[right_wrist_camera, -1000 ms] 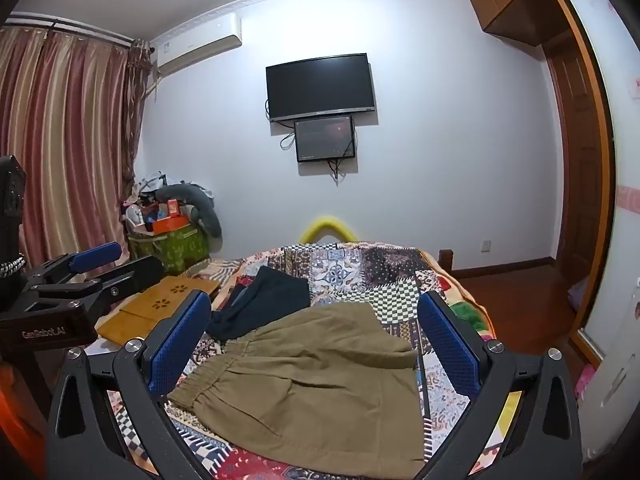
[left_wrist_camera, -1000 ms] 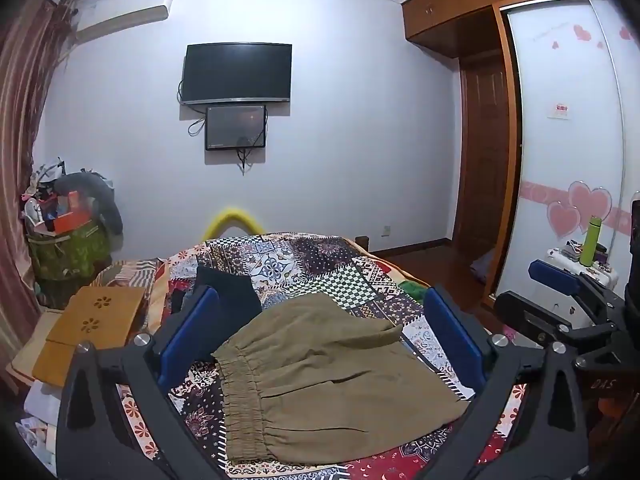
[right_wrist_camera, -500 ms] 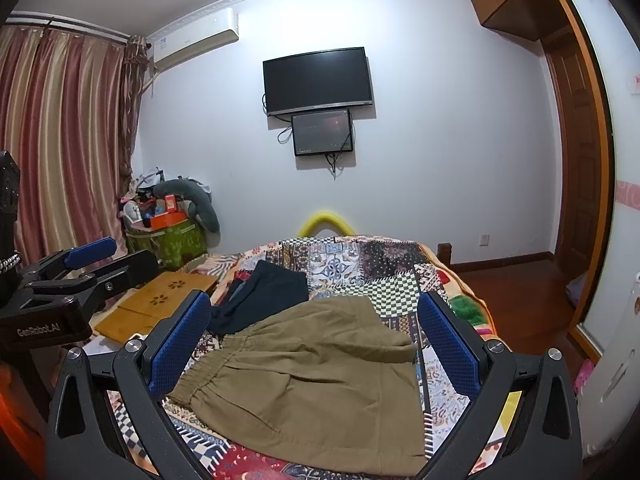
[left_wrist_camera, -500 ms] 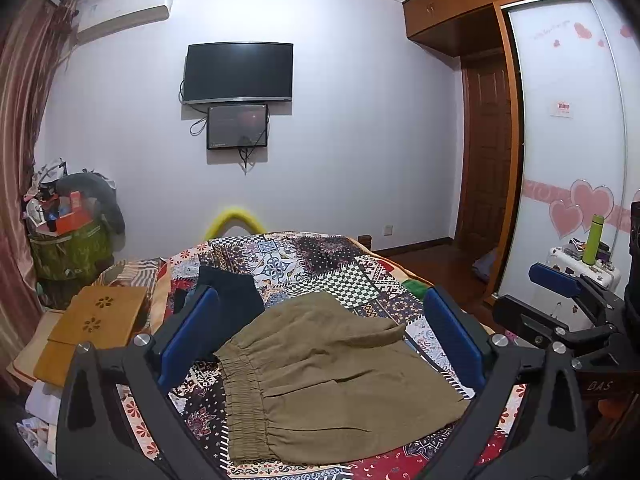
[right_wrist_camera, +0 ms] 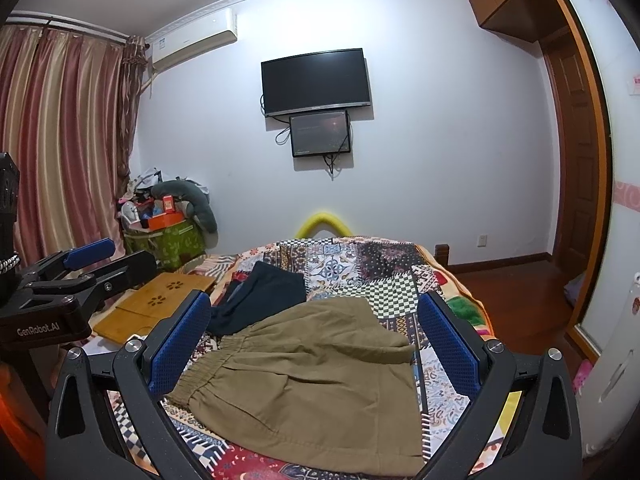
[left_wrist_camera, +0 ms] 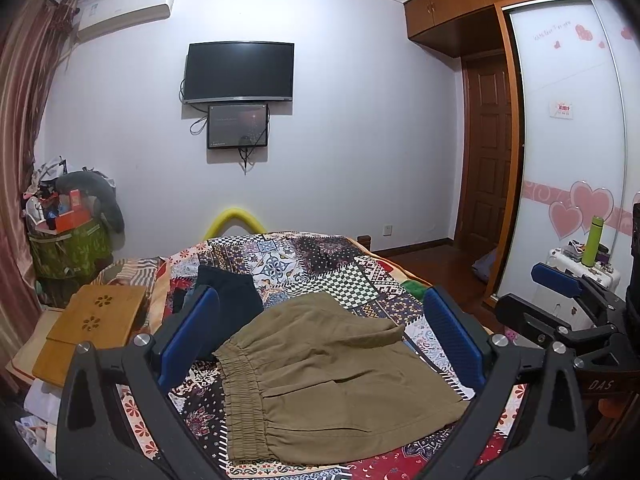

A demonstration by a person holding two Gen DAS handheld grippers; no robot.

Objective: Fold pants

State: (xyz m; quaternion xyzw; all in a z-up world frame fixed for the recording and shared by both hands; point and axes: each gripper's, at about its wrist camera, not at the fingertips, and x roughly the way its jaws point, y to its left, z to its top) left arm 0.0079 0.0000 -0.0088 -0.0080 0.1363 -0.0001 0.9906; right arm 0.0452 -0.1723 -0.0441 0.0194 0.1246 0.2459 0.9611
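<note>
Hovering above the bed (left_wrist_camera: pixel 304 264), the left gripper (left_wrist_camera: pixel 320 344) and right gripper (right_wrist_camera: pixel 316 340) both stand wide open and hold nothing. The olive pants (left_wrist_camera: pixel 336 384) lie on the patchwork quilt, seemingly folded over already, elastic waistband (left_wrist_camera: pixel 244 396) toward the left. A clean next fold probably calls for pinching two corners of one edge together — one gripper each — and laying it over evenly. A dark garment (left_wrist_camera: pixel 232 300) lies just beside the waistband, possibly touching it; a careless pinch there could snag it. A wooden lap tray (left_wrist_camera: pixel 96 324) sits off the quilt's left side — clear of the work.
</note>
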